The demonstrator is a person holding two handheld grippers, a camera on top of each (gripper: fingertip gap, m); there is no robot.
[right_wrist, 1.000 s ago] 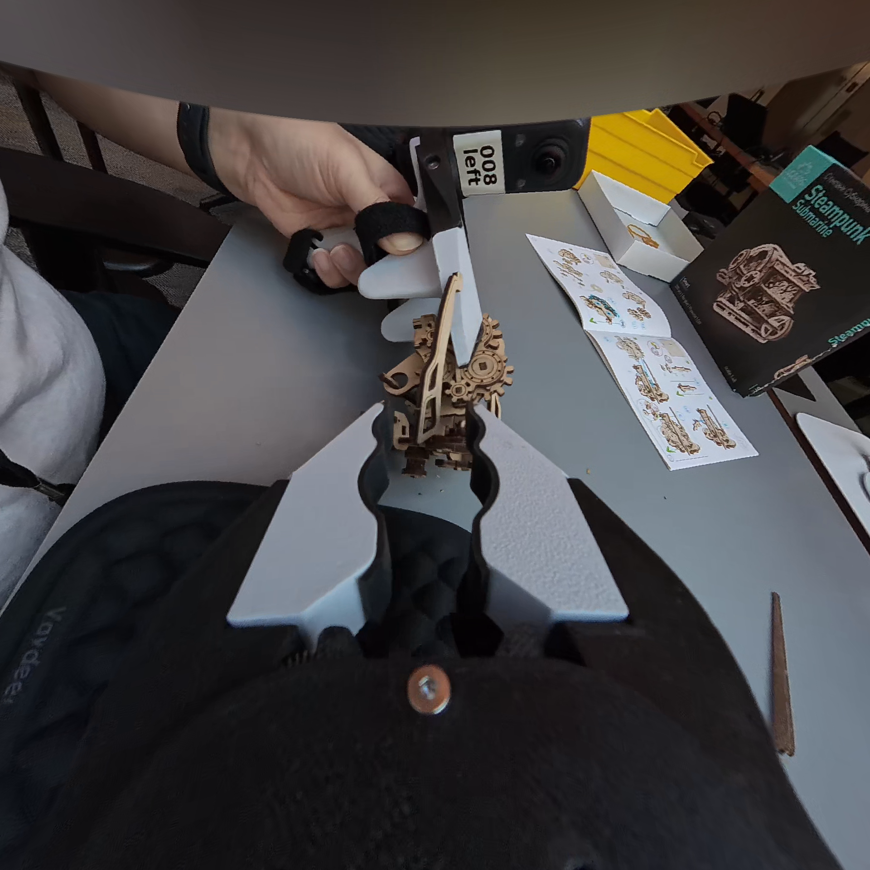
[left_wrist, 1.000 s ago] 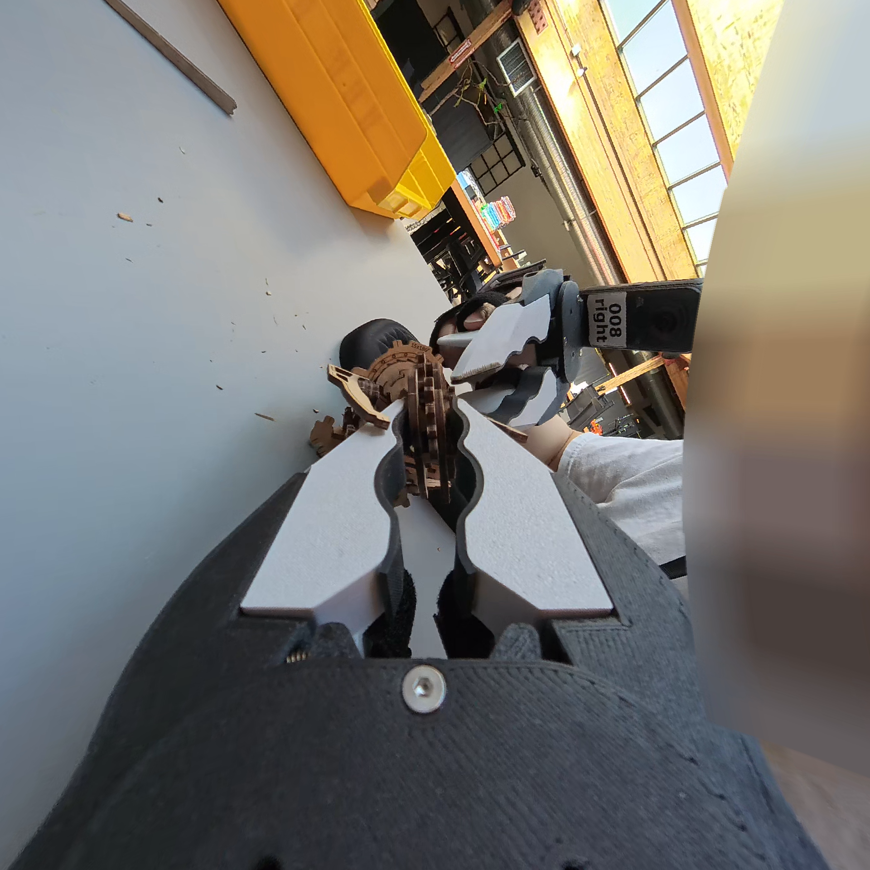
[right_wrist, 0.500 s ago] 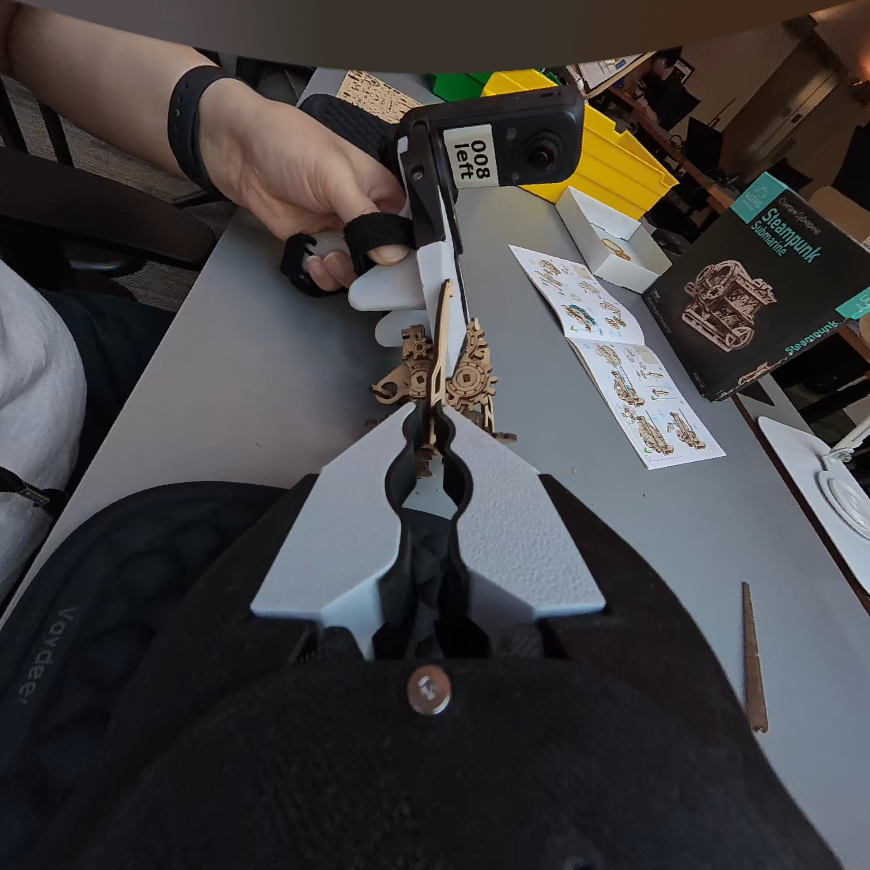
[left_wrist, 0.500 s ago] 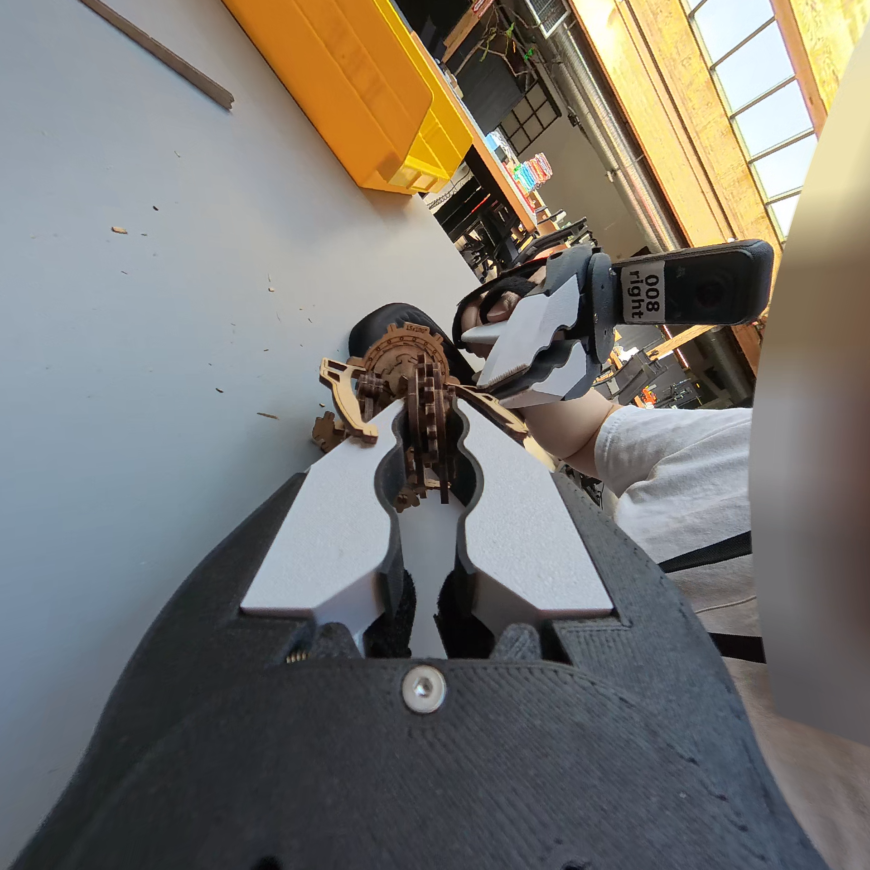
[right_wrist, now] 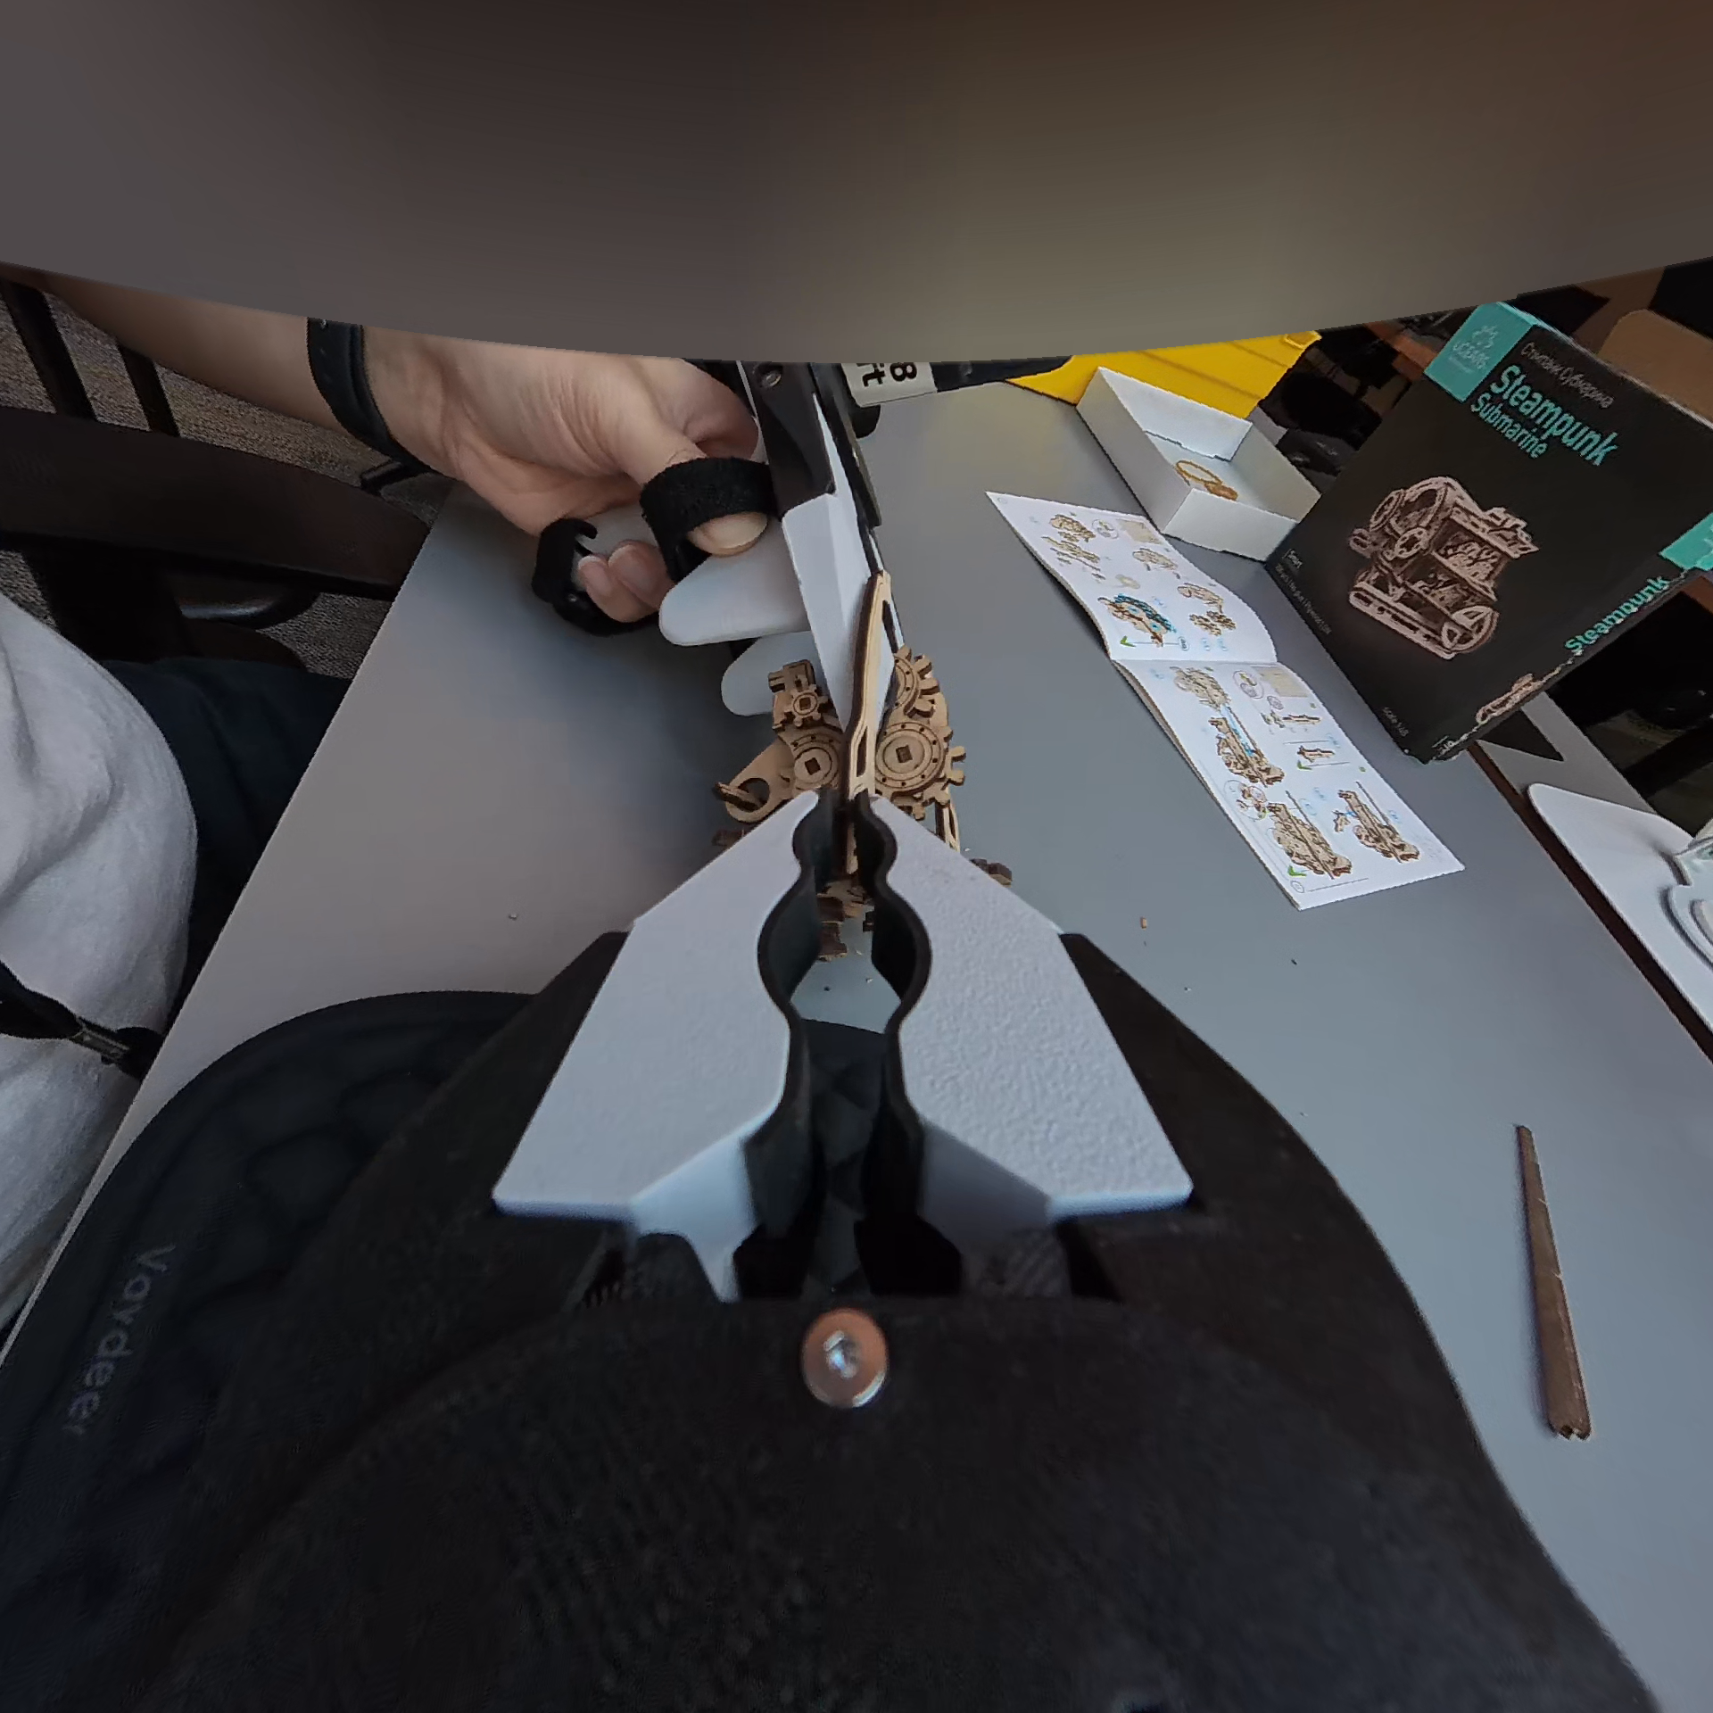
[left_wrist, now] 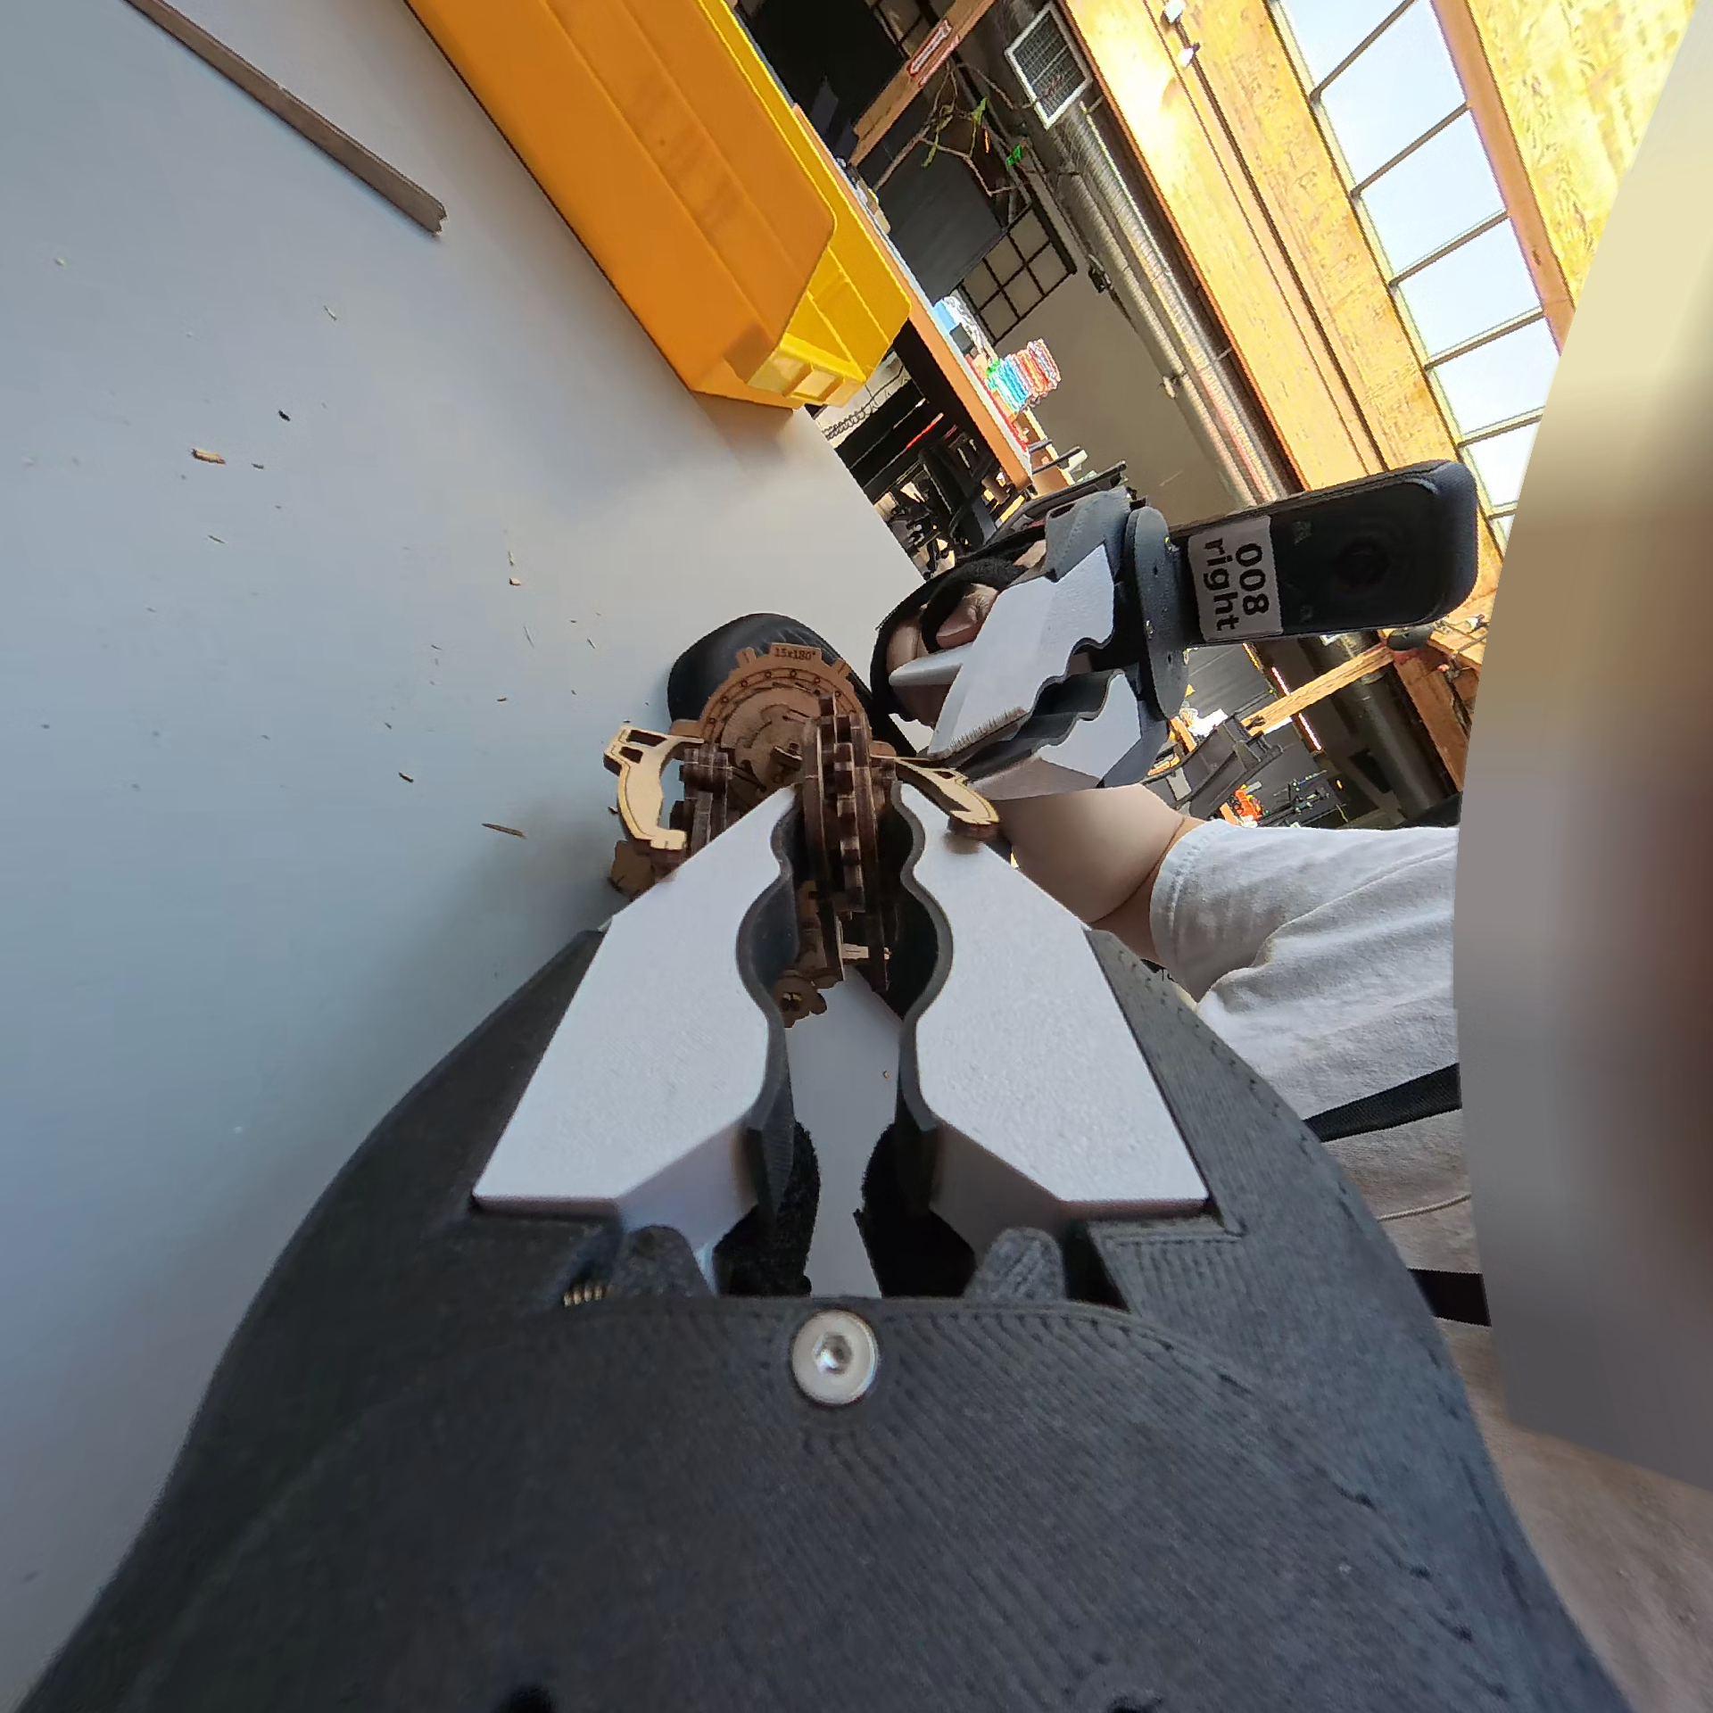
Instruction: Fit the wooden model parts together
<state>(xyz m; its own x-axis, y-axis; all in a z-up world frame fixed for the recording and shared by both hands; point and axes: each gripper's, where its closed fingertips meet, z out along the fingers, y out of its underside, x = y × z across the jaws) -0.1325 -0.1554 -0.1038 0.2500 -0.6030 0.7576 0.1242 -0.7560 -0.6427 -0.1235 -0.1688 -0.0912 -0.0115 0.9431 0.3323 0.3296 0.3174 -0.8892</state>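
The wooden gear model [left_wrist: 779, 732] stands on the grey table [left_wrist: 232, 834]. My left gripper [left_wrist: 843, 808] is shut on its gear stack from one side. In the right wrist view the model [right_wrist: 802, 742] sits just past my right gripper [right_wrist: 848, 808], which is shut on a thin pale wooden strip [right_wrist: 869, 667]. The strip stands edge-on against the model's middle. The left gripper [right_wrist: 830, 649] comes in from the far side, held by a hand [right_wrist: 575, 445]. In the left wrist view the right gripper [left_wrist: 959, 767] is at the model's right, on the pale curved strip [left_wrist: 945, 793].
An open instruction booklet [right_wrist: 1224, 695], a black kit box [right_wrist: 1502, 528] and a small white box [right_wrist: 1186, 454] lie to the right of the model. A thin wooden stick [right_wrist: 1548, 1288] lies near right. Yellow bins [left_wrist: 667, 185] stand at the table's far edge. Wood crumbs dot the table. Left and right tips are no more than a few centimetres apart. The thin wooden stick [right_wrist: 1548, 1288] is about 25 cm from both grippers' fingertips. It turns up in the left wrist view [left_wrist: 295, 112] as well.
My right gripper was open around the model a second ago and has closed onto the thin strip. The left gripper keeps its hold on the model.
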